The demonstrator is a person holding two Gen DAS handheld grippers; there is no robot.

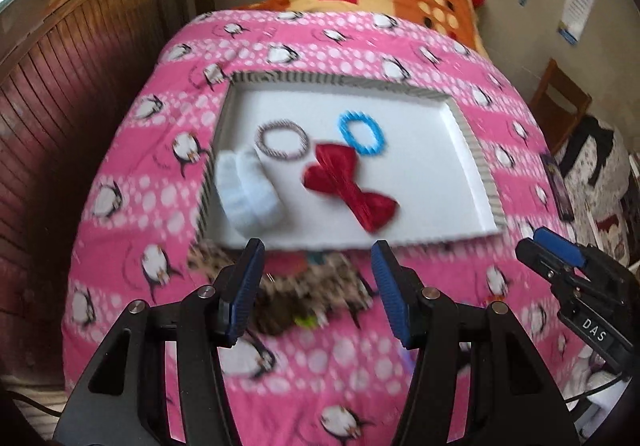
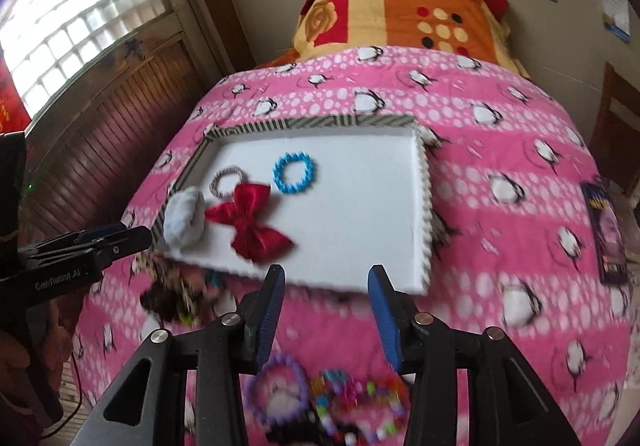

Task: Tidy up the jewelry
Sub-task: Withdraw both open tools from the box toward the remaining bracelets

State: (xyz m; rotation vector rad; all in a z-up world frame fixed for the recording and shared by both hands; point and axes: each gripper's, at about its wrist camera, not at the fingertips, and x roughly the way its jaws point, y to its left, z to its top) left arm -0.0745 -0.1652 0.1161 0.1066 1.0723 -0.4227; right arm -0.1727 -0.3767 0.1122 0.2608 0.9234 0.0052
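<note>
A white tray (image 1: 448,181) with a striped rim lies on a pink penguin bedspread (image 1: 132,205). In it are a blue bead bracelet (image 1: 362,133), a brown-and-white ring bracelet (image 1: 282,139), a red bow (image 1: 350,185) and a white fluffy scrunchie (image 1: 246,189). The same tray (image 2: 360,205), blue bracelet (image 2: 295,171), bow (image 2: 248,226) and scrunchie (image 2: 185,224) show in the right wrist view. My left gripper (image 1: 318,262) hangs open and empty above a blurred leopard-print item (image 1: 304,286) in front of the tray. My right gripper (image 2: 326,286) is open and empty above a purple bracelet (image 2: 276,390) and mixed colourful beads (image 2: 360,394).
An orange and yellow blanket (image 2: 400,13) is folded at the head of the bed. Wooden wall panelling (image 1: 60,117) runs along the left. A wooden chair (image 1: 560,101) stands at the right. A dark booklet (image 2: 606,230) lies on the bedspread's right side.
</note>
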